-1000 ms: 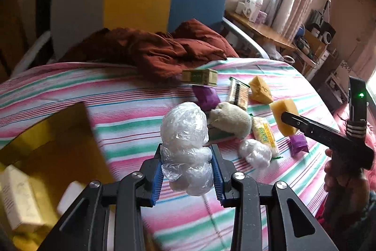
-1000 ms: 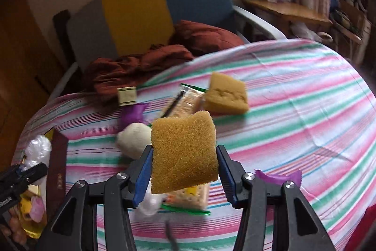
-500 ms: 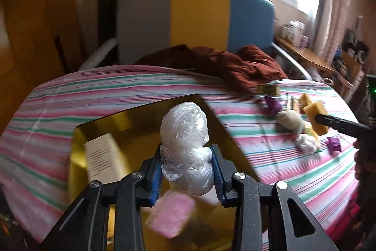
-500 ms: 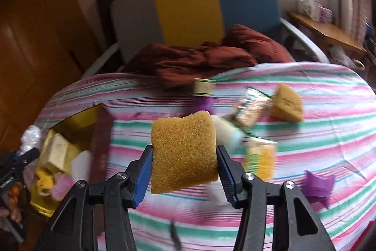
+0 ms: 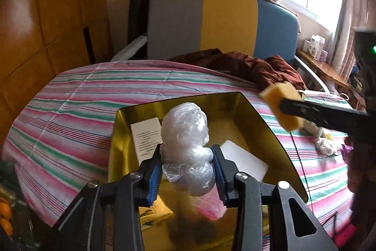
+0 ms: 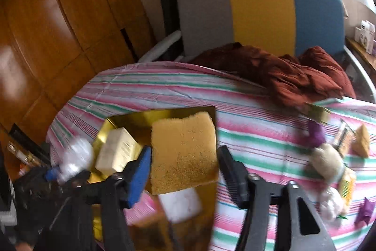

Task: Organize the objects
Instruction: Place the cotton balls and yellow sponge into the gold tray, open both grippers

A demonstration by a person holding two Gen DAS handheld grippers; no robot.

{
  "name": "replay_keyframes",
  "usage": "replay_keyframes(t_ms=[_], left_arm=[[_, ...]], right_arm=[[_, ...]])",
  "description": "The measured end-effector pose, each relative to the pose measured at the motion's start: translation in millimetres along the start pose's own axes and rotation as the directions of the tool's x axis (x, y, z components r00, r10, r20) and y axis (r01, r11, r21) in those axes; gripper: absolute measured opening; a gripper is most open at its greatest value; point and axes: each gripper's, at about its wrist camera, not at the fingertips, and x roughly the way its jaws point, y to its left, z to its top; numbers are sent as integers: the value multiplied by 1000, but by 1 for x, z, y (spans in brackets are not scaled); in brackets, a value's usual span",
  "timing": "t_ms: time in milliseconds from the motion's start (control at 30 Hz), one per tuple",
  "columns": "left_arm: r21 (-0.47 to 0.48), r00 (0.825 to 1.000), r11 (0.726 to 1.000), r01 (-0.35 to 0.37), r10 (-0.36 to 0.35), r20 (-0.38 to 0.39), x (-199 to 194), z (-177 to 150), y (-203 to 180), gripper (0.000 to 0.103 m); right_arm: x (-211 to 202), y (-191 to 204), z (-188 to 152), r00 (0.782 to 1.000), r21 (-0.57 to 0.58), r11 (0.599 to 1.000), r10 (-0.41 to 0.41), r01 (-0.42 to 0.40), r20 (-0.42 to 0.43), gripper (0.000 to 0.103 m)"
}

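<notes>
- Striped bedspread [image 5: 70, 114] is carrying the gold box [image 5: 265, 124], placed open to receive clutter.
- I'm easing my left gripper [image 5: 186, 177] apart around the plastic wad [image 5: 185, 145], over the box.
- I'm spreading my right gripper [image 6: 183, 171]; its pads are clearing the sponge [image 6: 183, 147] above the box to drop it.

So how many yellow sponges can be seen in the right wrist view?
2: one sponge between the right gripper's opening jaws above the gold box; another lies on the striped cloth far right. Others may be hidden.
</notes>
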Motion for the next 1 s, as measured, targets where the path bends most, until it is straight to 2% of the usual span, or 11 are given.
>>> replay_keyframes(t_ms=[33, 67, 267, 400, 500, 600, 700, 767, 1000], left_arm=[[-5, 1000, 1000, -6, 6, 8, -3, 0, 2, 54], [-7, 1000, 1000, -17, 18, 20, -6, 0, 3, 63], [2, 991, 996, -89, 88, 103, -29, 2, 8, 81], [0, 984, 994, -111, 110, 141, -39, 3, 10, 86], [7, 981, 993, -116, 114, 160, -47, 2, 10, 90], [11, 978, 992, -122, 118, 174, -52, 0, 8, 93], [16, 974, 992, -129, 124, 189, -57, 0, 6, 96], [19, 974, 992, -128, 122, 192, -59, -1, 5, 99], [30, 974, 991, -128, 120, 190, -61, -4, 1, 100]], right_arm=[[1, 4, 2, 1000, 5, 1000, 7, -7, 6, 84], [1, 7, 2, 1000, 8, 1000, 14, -14, 10, 84], [-1, 16, -10, 1000, -2, 1000, 7, -7, 3, 84], [-7, 19, -22, 998, -33, 997, -64, 65, 26, 84], [-18, 28, -32, 982, -98, 980, -166, 174, 85, 84], [-26, 35, -40, 957, -140, 952, -255, 274, 138, 84], [-34, 37, -47, 923, -145, 920, -335, 364, 191, 84], [-37, 37, -50, 918, -140, 917, -343, 373, 199, 84], [-36, 35, -55, 928, -125, 926, -335, 357, 166, 84]])
